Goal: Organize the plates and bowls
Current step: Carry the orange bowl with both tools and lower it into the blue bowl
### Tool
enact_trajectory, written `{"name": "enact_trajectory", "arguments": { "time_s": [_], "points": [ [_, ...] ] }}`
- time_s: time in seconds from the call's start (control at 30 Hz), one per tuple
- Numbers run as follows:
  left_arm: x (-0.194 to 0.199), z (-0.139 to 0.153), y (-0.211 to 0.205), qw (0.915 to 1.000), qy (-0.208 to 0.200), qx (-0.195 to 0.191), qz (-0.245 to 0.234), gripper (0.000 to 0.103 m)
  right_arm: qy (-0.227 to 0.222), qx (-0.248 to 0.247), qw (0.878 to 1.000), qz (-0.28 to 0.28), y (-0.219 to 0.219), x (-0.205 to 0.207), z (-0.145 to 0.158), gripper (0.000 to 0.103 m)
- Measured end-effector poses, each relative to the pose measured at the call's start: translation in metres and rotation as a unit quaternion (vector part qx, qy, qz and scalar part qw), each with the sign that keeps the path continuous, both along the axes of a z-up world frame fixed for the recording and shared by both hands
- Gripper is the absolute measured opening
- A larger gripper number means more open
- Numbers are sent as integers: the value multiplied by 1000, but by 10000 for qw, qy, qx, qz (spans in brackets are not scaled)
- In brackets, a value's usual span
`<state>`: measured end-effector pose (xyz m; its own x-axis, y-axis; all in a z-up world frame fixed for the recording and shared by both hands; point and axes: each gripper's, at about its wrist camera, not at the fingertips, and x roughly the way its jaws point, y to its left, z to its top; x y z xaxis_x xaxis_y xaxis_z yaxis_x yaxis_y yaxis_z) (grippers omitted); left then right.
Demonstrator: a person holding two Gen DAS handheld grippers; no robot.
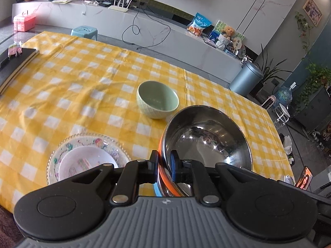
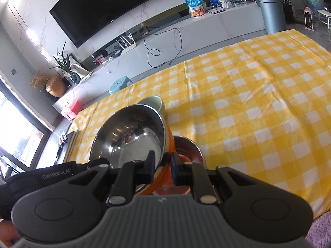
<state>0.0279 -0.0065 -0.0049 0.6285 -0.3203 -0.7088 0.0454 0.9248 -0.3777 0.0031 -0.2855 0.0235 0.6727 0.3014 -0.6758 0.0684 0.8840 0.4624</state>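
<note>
A steel bowl with an orange outside (image 1: 206,138) is gripped at its rim by both grippers. My left gripper (image 1: 164,165) is shut on its near rim, one finger inside and one outside. My right gripper (image 2: 163,165) is shut on the same bowl (image 2: 132,136) from the other side. Under it in the right wrist view lies a dark red dish (image 2: 186,148). A pale green bowl (image 1: 157,100) stands upright on the yellow checked tablecloth (image 1: 82,78) beyond the steel bowl. A small white plate (image 1: 86,164) lies on a patterned glass plate (image 1: 62,150) at the near left.
A dark notebook (image 1: 14,64) lies at the table's far left edge. Beyond the table are a blue stool (image 1: 84,32), a white TV cabinet (image 1: 165,33) and a grey bin (image 1: 246,78). The table's right edge drops to the floor.
</note>
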Motion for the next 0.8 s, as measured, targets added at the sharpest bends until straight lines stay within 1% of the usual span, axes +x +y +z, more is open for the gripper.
{"name": "enact_trajectory", "arguments": {
  "time_s": [0.2, 0.37, 0.6, 0.8],
  "points": [
    [-2, -14, 1, 9997, 169, -161, 5, 15, 180, -17, 9998, -30, -5, 3, -9, 13],
    [-4, -17, -6, 9992, 257, -245, -162, 17, 282, -113, 9995, -126, -11, 5, -14, 11],
    [-2, -27, -12, 9986, 421, -172, -271, 18, 409, -129, 9988, -217, -17, 8, -21, 10],
    [-2, -28, -15, 9985, 444, -73, -308, 18, 476, -249, 9984, -200, -14, 11, -28, 9]
  ]
}}
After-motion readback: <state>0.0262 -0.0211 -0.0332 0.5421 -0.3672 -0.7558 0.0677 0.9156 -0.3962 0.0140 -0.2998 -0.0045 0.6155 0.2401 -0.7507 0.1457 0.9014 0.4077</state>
